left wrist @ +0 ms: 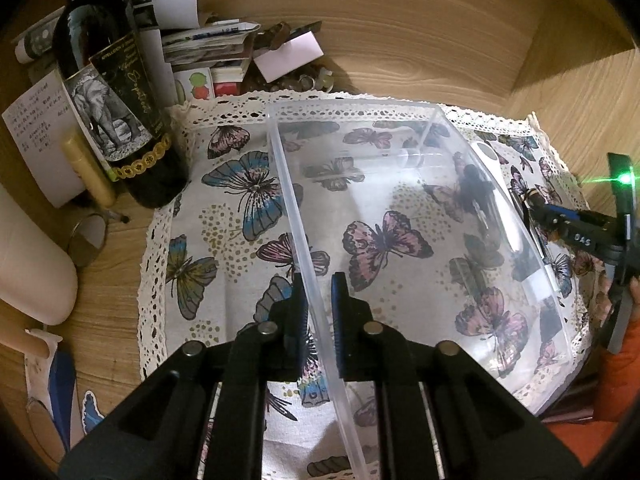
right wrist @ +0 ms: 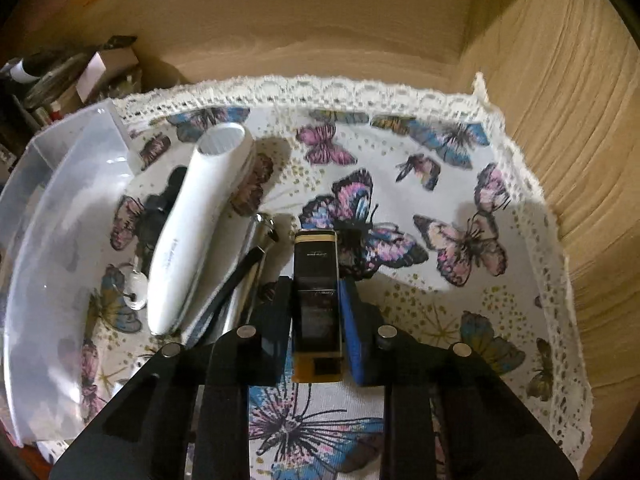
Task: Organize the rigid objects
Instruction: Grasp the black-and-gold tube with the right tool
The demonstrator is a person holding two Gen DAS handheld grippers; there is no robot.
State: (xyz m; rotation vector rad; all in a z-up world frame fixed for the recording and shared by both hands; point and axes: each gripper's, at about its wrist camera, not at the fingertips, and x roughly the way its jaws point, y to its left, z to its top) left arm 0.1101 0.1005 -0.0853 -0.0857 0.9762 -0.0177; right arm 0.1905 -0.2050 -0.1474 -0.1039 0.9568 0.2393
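Observation:
A clear plastic box [left wrist: 400, 208] stands on a butterfly-print cloth [left wrist: 224, 216]. My left gripper [left wrist: 320, 292] straddles the box's near-left wall, one finger on each side, shut on it. My right gripper [right wrist: 316, 292] is shut on a black and gold rectangular bottle [right wrist: 316, 300], held just above the cloth. It also shows at the right edge of the left wrist view [left wrist: 560, 220]. A white handheld device [right wrist: 196, 228] and a silver tool [right wrist: 256, 264] lie to the left, beside the clear box [right wrist: 60, 240].
A dark wine bottle [left wrist: 112, 92], a yellow tube [left wrist: 88, 172], papers [left wrist: 192, 40], a small round mirror [left wrist: 86, 240] and a white roll [left wrist: 28, 260] crowd the left. Wooden walls [right wrist: 560, 120] enclose the back and right.

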